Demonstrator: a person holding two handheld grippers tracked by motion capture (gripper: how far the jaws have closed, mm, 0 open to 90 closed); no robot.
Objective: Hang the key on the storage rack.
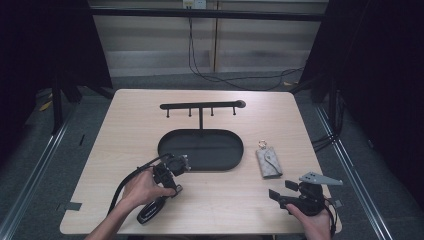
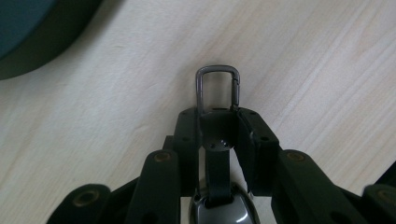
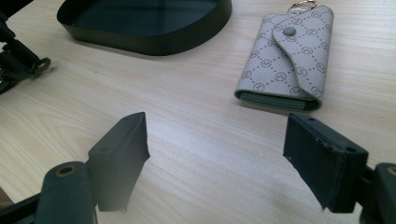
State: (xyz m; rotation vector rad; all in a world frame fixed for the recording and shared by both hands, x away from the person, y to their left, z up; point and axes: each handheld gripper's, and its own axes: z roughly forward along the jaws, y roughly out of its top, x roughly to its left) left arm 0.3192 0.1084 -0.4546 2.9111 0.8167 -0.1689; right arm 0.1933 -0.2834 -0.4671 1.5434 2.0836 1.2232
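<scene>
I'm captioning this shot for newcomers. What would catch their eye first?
The black hook stand rising from its oval tray at the table's centre. Right of it lies a patterned grey key pouch, with the open right tool just short of it. The left tool is shut on a key fob's strap.

On the desk [image 1: 125, 120], the tray [image 1: 200, 150] lies at the middle of the frame, with the hook rack [image 1: 201, 106] standing behind it. The key pouch [image 1: 269, 161] lies right of the tray. The left gripper [image 1: 175, 165] is at the tray's lower left, the right gripper [image 1: 281, 192] at the lower right.
</scene>
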